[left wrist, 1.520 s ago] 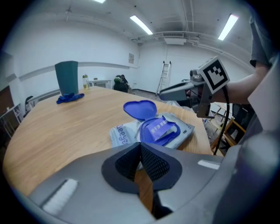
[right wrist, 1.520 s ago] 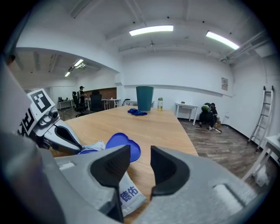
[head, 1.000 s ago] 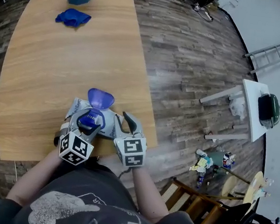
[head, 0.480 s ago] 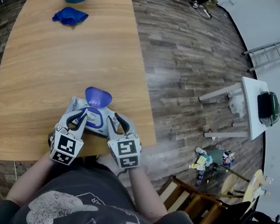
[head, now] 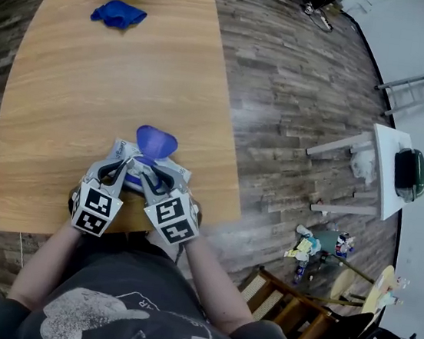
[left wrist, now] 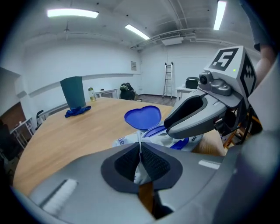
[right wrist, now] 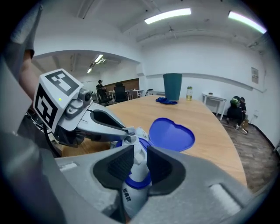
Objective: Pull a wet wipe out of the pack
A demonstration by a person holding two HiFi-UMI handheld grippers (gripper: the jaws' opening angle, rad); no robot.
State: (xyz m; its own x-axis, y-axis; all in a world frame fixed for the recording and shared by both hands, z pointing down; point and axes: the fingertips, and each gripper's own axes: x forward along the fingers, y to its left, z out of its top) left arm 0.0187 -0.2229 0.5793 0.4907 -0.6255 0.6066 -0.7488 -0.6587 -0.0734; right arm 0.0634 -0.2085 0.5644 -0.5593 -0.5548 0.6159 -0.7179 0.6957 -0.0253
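**Both tools at the wet-wipe pack on the near bench edge**

In the head view we see the pack (head: 179,172) lying at the near edge of the bench (head: 115,82). Its blue lid (head: 156,142) is flipped open toward the far side. The left tool (head: 123,166) and right tool (head: 147,172) meet over the pack.

In the left gripper view we find the jaws pinched together on a thin white wet wipe (left wrist: 140,174).

In the right gripper view the jaws stand narrow, clamped on the pack's white body at its blue opening ring.

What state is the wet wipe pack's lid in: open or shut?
Open: the blue heart-shaped lid stands flipped back off the pack.
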